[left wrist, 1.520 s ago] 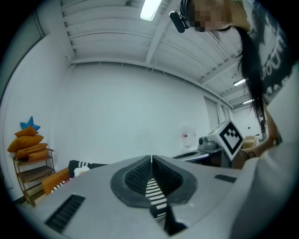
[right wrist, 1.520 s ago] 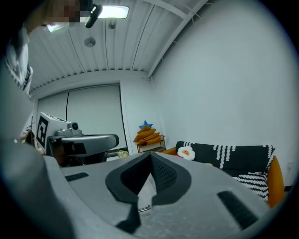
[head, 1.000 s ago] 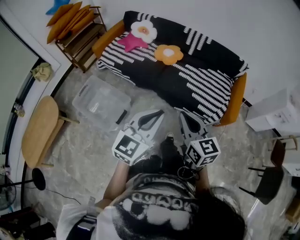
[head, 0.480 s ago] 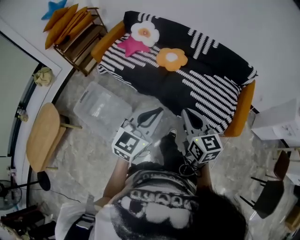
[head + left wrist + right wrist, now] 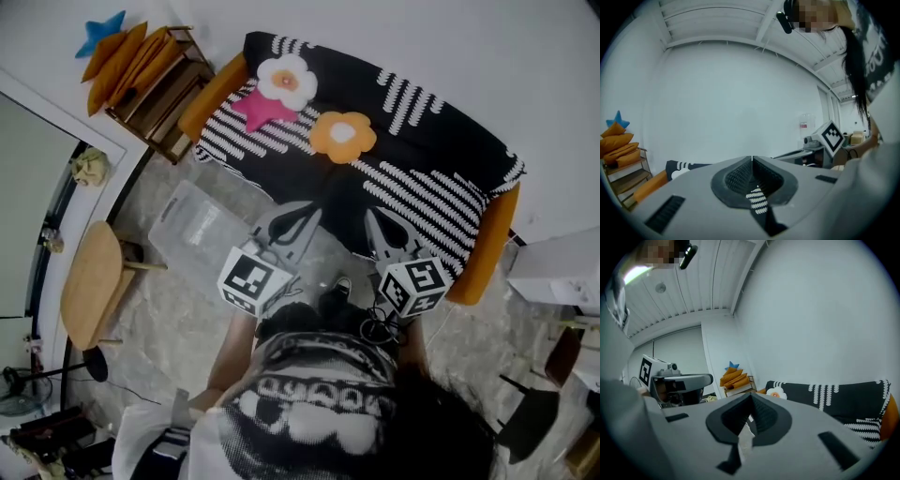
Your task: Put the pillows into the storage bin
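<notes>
Pillows (image 5: 342,136) on sofa (image 5: 427,141), storage bin (image 5: 192,230) partly behind left hand-held gripper (image 5: 310,212)

Black fabric sofa cover (image 5: 412,178) with white dashed stripes; white flower-shaped pillow (image 5: 285,79), orange centre; pink star-shaped pillow (image 5: 257,108); orange flower-shaped pillow (image 5: 342,136), white centre; clear plastic storage bin (image 5: 202,230).

The left gripper (image 5: 312,212) and right gripper (image 5: 372,214) advance (the person steps closer) to the sofa's (image 5: 441,178) front edge.
</notes>
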`<state>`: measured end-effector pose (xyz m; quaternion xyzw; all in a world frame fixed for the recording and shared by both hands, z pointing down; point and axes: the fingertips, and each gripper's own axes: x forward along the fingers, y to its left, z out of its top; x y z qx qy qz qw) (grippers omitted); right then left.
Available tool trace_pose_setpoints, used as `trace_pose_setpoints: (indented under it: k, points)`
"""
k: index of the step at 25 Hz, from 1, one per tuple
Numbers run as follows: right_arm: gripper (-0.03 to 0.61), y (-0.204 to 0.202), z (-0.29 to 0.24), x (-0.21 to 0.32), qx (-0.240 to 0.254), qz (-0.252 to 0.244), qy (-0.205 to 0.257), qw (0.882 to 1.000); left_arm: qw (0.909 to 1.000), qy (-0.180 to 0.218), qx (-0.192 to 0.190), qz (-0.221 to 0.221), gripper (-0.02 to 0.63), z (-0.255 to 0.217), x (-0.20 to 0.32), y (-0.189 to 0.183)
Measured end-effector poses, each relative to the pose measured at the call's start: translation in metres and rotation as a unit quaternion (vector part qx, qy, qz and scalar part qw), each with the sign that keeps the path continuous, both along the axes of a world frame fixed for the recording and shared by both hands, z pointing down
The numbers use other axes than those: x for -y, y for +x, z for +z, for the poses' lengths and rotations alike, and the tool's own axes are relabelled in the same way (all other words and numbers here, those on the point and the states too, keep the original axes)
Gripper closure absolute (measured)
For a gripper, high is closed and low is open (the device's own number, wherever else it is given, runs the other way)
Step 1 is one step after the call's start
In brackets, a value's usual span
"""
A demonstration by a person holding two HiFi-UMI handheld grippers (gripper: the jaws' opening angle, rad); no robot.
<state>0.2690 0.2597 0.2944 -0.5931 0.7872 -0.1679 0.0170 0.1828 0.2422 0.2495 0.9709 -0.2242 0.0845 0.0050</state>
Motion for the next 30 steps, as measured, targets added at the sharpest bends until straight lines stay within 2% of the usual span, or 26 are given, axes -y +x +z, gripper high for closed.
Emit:
trace_pose_setpoints:
  k: [4,11,18,24,30]
  points:
    - [0.572,0.015,0.007,0.025,0.003,-0.011,-0.005,1.0,0.9999,0.006,0.006,-0.007,0.604,0.004,0.021,0.016]
    - [0.572,0.023,0.028,0.049,0.028,-0.012,-0.028,0.999,0.9995,-0.012,0.028,-0.009,0.604,0.017,0.049,0.026]
    - [0.572,0.048,0.051,0.08,0.032,0.014,-0.047,0.998,0.9983,-0.016,0.051,0.022,0.604,0.036,0.093,0.048]
    - [0.571,0.066,0.076,0.147,0.027,0.047,-0.066,0.996,0.9969,-0.024,0.055,0.05,0.604,0.06,0.171,0.06]
    - [0.571,0.073,0.116,0.221,0.013,0.067,-0.118,0.991,0.9934,-0.046,0.051,0.091,0.604,0.088,0.256,0.066]
